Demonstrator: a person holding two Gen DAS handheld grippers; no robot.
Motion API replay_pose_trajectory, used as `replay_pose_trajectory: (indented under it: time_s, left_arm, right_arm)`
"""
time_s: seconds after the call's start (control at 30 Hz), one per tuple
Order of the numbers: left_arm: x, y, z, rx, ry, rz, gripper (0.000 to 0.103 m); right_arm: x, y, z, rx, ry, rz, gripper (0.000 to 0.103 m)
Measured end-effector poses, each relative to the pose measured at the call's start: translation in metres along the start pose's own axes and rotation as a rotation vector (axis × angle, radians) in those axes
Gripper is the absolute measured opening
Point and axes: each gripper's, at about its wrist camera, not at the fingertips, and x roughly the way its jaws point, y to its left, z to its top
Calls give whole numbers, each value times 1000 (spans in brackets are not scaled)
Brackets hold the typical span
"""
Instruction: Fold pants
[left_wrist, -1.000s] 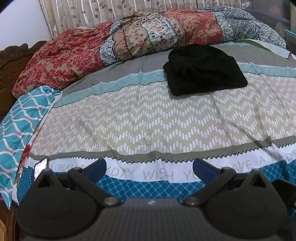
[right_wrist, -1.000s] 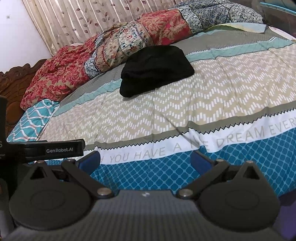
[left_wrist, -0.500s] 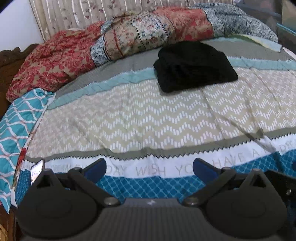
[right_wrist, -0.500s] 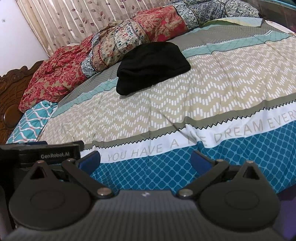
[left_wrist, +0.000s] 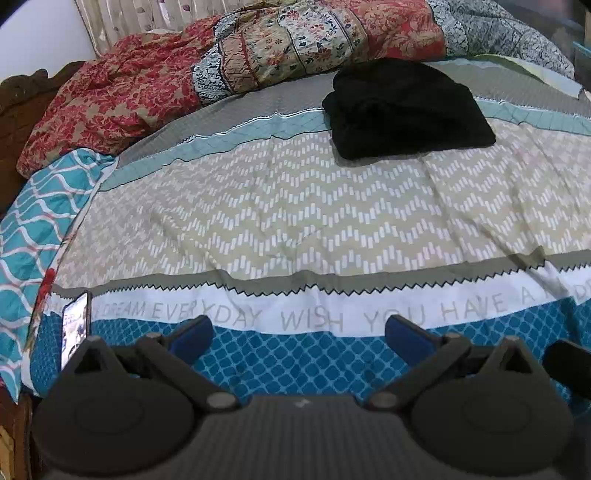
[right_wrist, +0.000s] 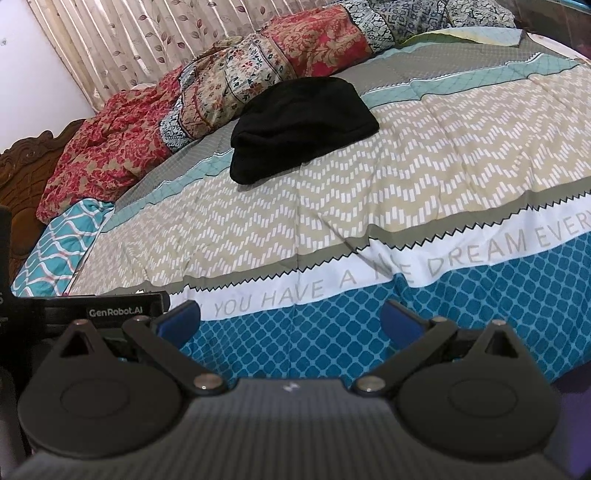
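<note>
The black pants lie as a compact folded bundle on the far part of the bed, just in front of the rumpled quilt; the right wrist view shows the pants left of centre. My left gripper hangs open over the bed's near blue edge, nothing between its blue pads. My right gripper is also open and empty, over the same blue band, far from the pants. The left gripper's black body shows at the left edge of the right wrist view.
A red and floral quilt is heaped along the far side below a curtain. A teal patterned pillow and a dark wooden headboard sit at the left. A phone lies on the bed's near left corner.
Both grippers have drifted slightly, shifting the view of the bed. The pants bundle has stayed where it lay, and both grippers remain open and empty.
</note>
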Motion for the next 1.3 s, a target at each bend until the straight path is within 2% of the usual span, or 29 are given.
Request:
replay_pose_trajectory:
  time_s: [0.17, 0.37, 1.3]
  left_arm:
    - [2, -3, 0, 24, 0, 41, 103]
    - [2, -6, 0, 42, -1, 51, 103]
    - [9, -5, 0, 42, 35, 42, 103]
  right_arm:
    - [1, 0, -1, 3, 4, 1, 103]
    - [2, -2, -1, 11, 9, 0, 103]
    - [3, -4, -1, 22, 13, -2, 103]
